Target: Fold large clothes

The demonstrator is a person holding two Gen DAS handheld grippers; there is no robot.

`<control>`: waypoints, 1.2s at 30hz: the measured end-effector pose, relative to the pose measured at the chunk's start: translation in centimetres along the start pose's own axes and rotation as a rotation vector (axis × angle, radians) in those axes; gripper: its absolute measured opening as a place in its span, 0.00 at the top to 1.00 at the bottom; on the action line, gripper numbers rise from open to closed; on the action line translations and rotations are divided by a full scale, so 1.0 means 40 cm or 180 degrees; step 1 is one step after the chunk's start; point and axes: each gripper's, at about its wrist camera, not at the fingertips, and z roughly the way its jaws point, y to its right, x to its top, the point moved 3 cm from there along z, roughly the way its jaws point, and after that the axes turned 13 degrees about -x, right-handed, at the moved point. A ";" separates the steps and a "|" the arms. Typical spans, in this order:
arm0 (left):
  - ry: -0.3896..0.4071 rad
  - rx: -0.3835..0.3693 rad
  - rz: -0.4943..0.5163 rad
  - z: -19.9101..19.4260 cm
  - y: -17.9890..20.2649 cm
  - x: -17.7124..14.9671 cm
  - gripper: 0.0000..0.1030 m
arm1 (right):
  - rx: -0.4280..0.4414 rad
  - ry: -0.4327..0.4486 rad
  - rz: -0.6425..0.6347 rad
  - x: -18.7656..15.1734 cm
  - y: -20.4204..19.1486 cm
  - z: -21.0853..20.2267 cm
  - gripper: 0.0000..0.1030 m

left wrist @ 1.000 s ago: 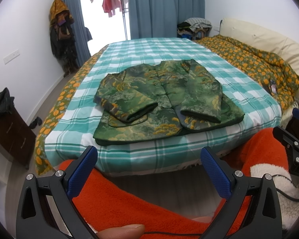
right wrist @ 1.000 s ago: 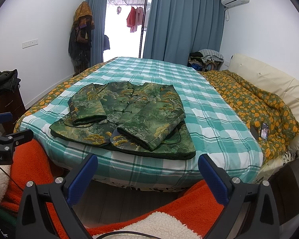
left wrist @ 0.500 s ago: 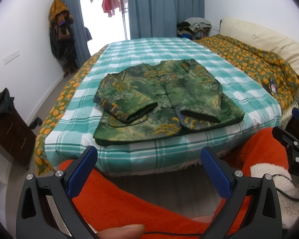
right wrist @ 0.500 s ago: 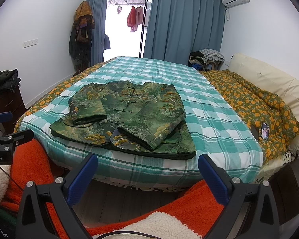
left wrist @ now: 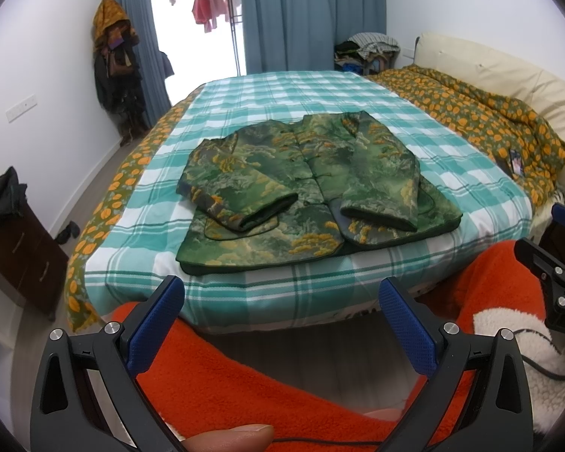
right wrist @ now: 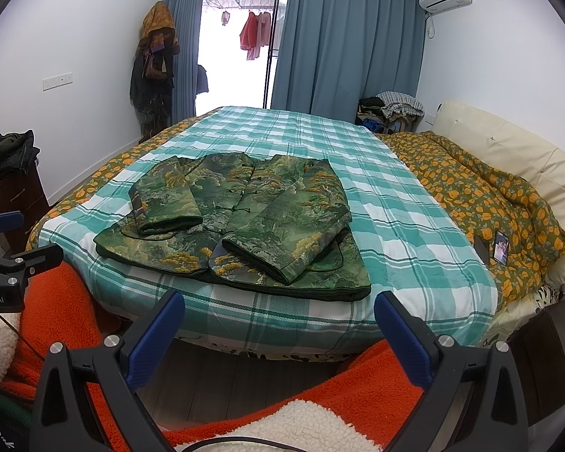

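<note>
A green and yellow patterned padded jacket [left wrist: 308,184] [right wrist: 241,226] lies flat, front up, near the foot of the bed [left wrist: 282,98] [right wrist: 414,233], both sleeves folded in over its front. My left gripper [left wrist: 282,301] hangs open in front of the bed's near edge, short of the jacket's hem, nothing between its blue pads. Held level with it to the right, my right gripper [right wrist: 280,314] is open and empty too. Each gripper shows at the edge of the other's view.
The bed has a teal checked sheet, with an orange-flowered quilt [right wrist: 482,203] and a phone [right wrist: 501,247] along its right side. Orange fleece clothing [left wrist: 244,376] on the person fills the foreground. A dark cabinet [left wrist: 19,256] stands at left, with coats hanging in the far corner.
</note>
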 end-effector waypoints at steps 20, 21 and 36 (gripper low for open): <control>0.0001 0.0001 0.0005 0.000 0.000 0.000 0.00 | 0.0002 -0.0008 0.0002 -0.006 -0.004 0.000 0.01; 0.0000 0.0001 0.0004 0.000 0.000 0.000 0.00 | 0.0003 -0.0009 0.0002 -0.005 -0.003 0.001 0.01; -0.0005 -0.0002 0.0008 0.006 0.002 -0.020 0.00 | 0.0008 -0.0018 0.0003 -0.019 -0.014 -0.002 0.01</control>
